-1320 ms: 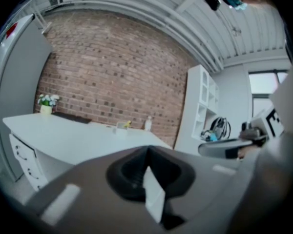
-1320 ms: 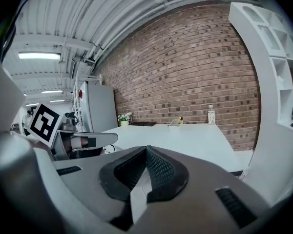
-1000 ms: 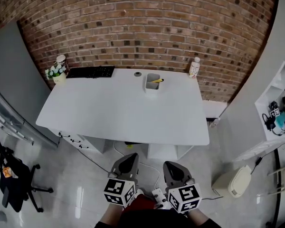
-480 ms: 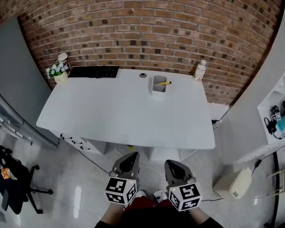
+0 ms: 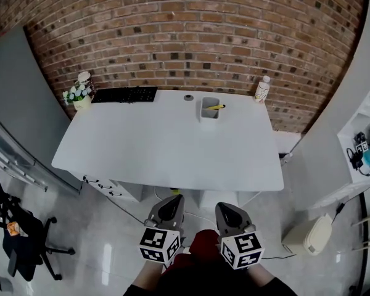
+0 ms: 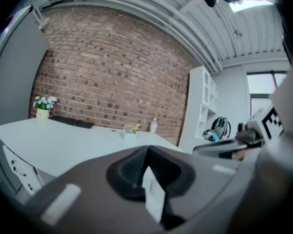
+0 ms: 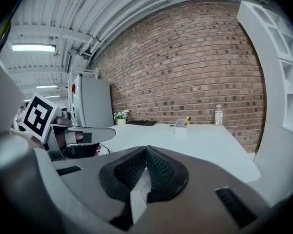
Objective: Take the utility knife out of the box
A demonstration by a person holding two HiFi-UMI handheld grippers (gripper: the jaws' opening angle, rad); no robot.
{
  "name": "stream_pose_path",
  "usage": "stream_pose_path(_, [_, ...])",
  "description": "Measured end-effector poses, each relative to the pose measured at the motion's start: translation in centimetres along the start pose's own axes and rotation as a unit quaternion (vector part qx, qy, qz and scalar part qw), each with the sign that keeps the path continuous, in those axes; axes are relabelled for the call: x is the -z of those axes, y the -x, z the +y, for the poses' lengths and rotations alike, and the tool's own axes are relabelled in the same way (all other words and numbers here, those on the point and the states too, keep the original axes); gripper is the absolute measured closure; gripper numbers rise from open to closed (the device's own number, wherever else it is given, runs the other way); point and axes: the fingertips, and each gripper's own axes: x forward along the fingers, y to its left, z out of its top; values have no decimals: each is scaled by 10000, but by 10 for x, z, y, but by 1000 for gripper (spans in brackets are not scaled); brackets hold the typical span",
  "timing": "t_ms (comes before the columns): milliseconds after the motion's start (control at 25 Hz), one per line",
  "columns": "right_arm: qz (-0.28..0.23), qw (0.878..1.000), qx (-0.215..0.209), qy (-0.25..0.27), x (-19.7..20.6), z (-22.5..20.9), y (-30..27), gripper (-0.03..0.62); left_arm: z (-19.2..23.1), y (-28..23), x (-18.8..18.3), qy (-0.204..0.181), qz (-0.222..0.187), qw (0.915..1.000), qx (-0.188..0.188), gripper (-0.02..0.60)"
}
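Observation:
A small white box [image 5: 210,110] stands near the far edge of the white table [image 5: 166,150], with the yellow utility knife [image 5: 215,106] sticking out of its top. The box [image 6: 130,129] and the knife [image 7: 186,120] also show small and far off in both gripper views. My left gripper [image 5: 170,204] and right gripper [image 5: 225,207] hang side by side in front of the table's near edge, over the floor, well short of the box. Both are shut with nothing between the jaws.
A black keyboard [image 5: 124,94] and a potted plant [image 5: 79,95] sit at the table's far left. A bottle [image 5: 262,89] stands at the far right, a small round object [image 5: 189,97] next to the box. A black chair [image 5: 12,227] is left, a white bin [image 5: 311,235] right.
The view has shifted a little toward the table. Both grippers sit slightly lower in the head view and remain shut and empty.

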Motion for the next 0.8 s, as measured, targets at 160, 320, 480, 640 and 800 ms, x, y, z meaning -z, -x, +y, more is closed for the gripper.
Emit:
stream_pose_path(160, [-7, 10000, 63, 22, -1, -1, 0, 586, 0, -3, -1, -5, -21, 10000, 57, 578])
stream_pose_path(320, [3, 9999, 173, 6, 0, -9, 1, 586, -3, -10, -4, -42, -59, 9999, 144, 578])
stream_pose_path(480, [26, 9997, 244, -37, 1, -15, -4, 586, -1, -19, -7, -105, -34, 9997, 205, 578])
stream_pose_path(640, [-7, 9997, 228, -16, -2, -20, -14, 586, 6, -31, -13, -233, -49, 9995, 193, 578])
stream_pose_path(800, [4, 9998, 213, -38, -2, -29, -23, 586, 10, -45, -16, -340, -14, 9993, 174, 578])
